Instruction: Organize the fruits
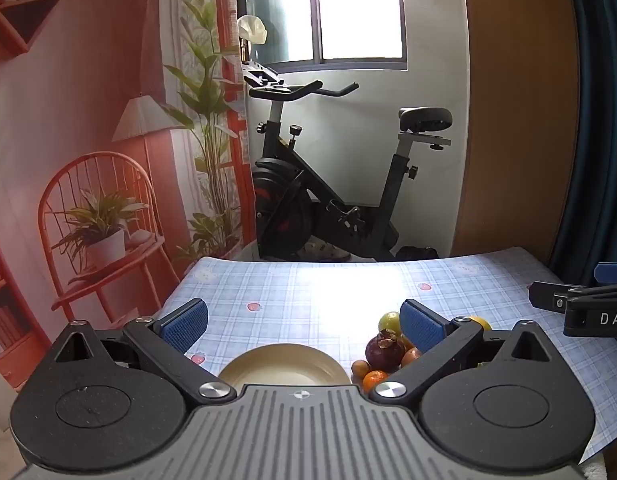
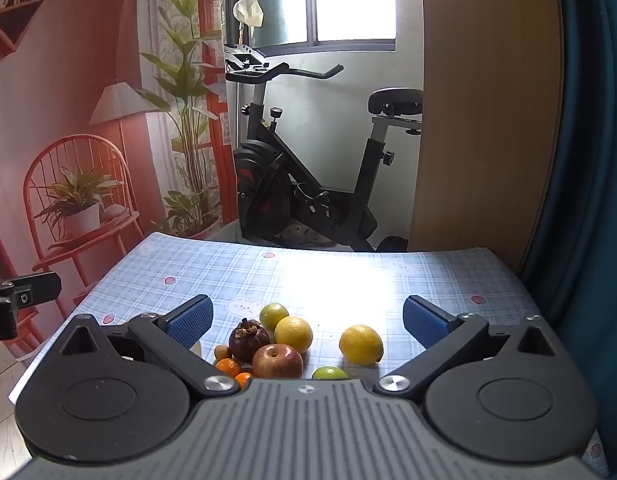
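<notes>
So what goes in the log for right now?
left gripper: open, above plate | right gripper: open, above fruits | nothing held

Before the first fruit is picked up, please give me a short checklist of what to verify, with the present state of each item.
1. Left gripper open and empty: ok.
2. Right gripper open and empty: ok.
3. Plate holds no fruit where visible: ok; its near part is hidden.
4. Fruits lie on the tablecloth ahead of the right gripper: ok.
5. Lemon stands apart from the cluster, free to grasp: ok.
6. Apple has free space around it: not ok, the mangosteen crowds it.
</notes>
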`<action>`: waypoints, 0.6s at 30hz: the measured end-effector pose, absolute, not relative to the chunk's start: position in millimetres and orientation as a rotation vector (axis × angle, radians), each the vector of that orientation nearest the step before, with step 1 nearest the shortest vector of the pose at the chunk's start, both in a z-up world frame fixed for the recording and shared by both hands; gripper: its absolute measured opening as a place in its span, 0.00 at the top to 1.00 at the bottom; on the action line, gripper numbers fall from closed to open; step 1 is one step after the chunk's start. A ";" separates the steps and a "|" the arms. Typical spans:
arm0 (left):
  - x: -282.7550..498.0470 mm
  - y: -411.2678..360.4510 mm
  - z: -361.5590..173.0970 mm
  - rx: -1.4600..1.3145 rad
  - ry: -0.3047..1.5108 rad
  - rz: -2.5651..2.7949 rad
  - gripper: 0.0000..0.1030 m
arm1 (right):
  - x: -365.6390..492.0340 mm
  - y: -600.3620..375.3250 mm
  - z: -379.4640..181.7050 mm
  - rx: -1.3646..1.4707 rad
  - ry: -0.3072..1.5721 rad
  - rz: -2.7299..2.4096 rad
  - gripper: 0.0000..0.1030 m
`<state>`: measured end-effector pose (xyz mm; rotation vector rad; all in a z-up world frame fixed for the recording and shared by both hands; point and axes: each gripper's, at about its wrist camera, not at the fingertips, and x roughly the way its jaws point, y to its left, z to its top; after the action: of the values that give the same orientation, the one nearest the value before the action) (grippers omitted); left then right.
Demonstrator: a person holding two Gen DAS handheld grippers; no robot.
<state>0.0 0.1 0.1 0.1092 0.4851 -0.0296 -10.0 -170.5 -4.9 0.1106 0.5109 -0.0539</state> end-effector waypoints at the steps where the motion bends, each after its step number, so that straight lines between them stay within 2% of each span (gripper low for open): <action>1: -0.1 -0.3 0.1 0.110 0.485 -0.027 0.00 | -9.4 -170.4 -4.7 0.112 0.515 -0.056 0.00; 18: -9.4 -4.6 2.3 0.106 0.463 -0.019 0.00 | -12.6 -168.8 -2.9 0.119 0.509 -0.053 0.00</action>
<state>-9.4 -4.6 2.3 0.1056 0.4629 -0.0194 -12.6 -168.8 -2.9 0.1186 0.5086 -0.0528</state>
